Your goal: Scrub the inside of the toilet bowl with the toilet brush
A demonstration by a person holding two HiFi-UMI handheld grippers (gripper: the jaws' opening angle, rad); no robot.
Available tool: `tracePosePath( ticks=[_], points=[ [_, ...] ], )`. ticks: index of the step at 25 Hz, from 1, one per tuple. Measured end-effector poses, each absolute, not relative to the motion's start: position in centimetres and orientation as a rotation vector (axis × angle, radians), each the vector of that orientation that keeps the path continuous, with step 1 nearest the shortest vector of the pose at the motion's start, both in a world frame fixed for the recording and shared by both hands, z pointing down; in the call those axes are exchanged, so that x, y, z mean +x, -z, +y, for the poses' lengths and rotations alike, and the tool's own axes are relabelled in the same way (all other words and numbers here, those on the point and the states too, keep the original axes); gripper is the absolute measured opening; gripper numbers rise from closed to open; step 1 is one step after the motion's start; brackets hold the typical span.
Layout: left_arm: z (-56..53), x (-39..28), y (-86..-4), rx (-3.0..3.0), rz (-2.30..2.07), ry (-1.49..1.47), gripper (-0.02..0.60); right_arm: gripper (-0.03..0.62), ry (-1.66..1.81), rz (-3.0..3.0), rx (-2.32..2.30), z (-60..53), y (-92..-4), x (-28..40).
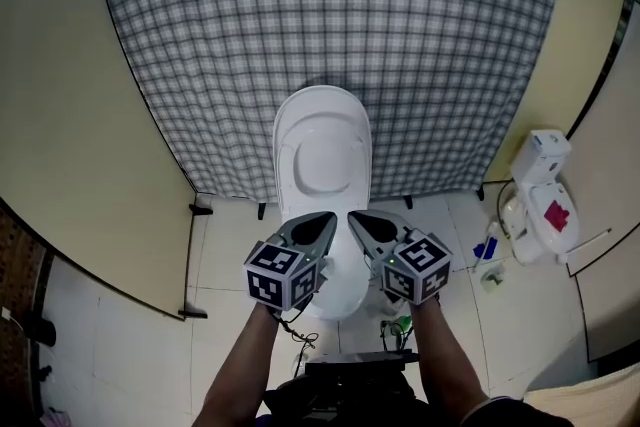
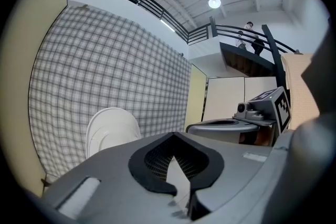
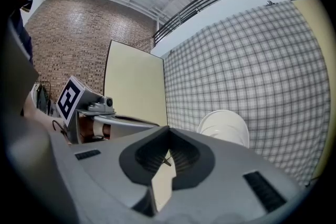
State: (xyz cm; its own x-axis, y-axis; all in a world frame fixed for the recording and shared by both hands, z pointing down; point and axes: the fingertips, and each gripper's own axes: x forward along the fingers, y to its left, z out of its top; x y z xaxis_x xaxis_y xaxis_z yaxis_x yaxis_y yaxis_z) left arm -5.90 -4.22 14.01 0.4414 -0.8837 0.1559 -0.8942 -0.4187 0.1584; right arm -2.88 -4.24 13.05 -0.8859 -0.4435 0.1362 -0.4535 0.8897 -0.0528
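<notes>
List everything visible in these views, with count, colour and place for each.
toilet: one, white, lid raised, centre, against the backdrop
checked backdrop: one, grey and white, behind the toilet
partition panels: two, cream, either side of the backdrop
tiled floor: white, around the toilet
fixture with a red patch: one, white, far right on the floor; kind unclear
small blue item: one, on the floor beside that fixture
left gripper: one, grey, shut, empty, over the toilet's front
right gripper: one, grey, shut, empty, beside the left one
forearms: two, bottom edge
</notes>
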Motion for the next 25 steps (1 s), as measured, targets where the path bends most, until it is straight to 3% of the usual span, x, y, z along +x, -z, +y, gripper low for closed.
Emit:
tracePosePath(
  ticks=[18, 25],
  points=[
    [-3.9, -5.1, -16.0, 2.463, -1.572, -0.042, 0.008, 0.015, -0.115, -2.932, 0.689, -4.0, -15.4, -2.0],
    [-5.0, -6.9, -13.0, 2.475, -1.561, -0.07, 0.008, 0.015, -0.124, -2.938, 0.713, -5.1, -12.1, -3.7]
  ],
)
